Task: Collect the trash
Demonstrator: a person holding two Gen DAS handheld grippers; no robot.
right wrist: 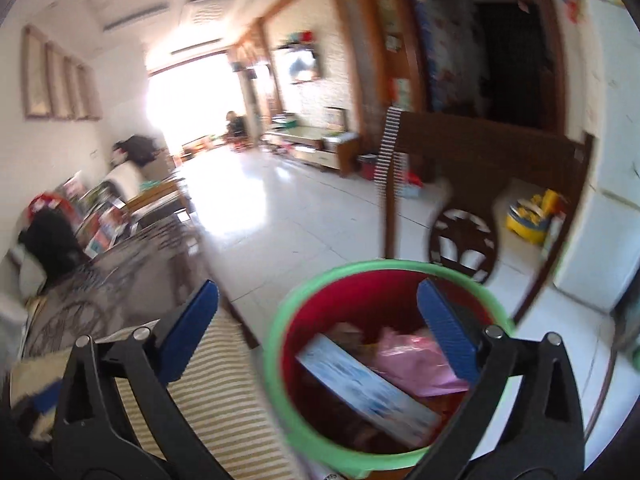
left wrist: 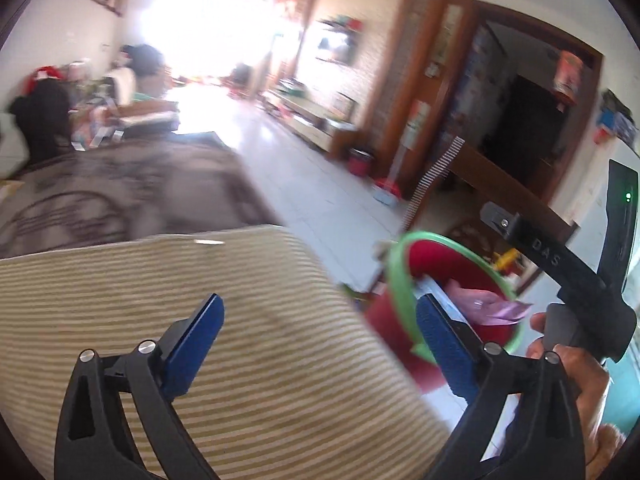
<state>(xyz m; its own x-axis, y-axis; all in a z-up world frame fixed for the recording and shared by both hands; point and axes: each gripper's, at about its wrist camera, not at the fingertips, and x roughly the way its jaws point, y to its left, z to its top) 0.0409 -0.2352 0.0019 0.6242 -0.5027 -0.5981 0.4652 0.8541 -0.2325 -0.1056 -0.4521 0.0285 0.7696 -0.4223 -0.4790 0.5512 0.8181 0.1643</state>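
The red bin (right wrist: 384, 304) with the green rim holds a white box (right wrist: 368, 388) and a pink bag (right wrist: 412, 364), probably plastic. The right gripper (right wrist: 320, 332) hangs above it, spread wide and empty; the left gripper (left wrist: 320, 344), equally wide, hovers over the striped cushion (left wrist: 200, 300) beside the bin.

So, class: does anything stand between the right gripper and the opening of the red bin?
Nothing visible does. The right gripper is open and empty above the red bin, whose green rim is uncovered; a pink bag and a flat box already lie inside.
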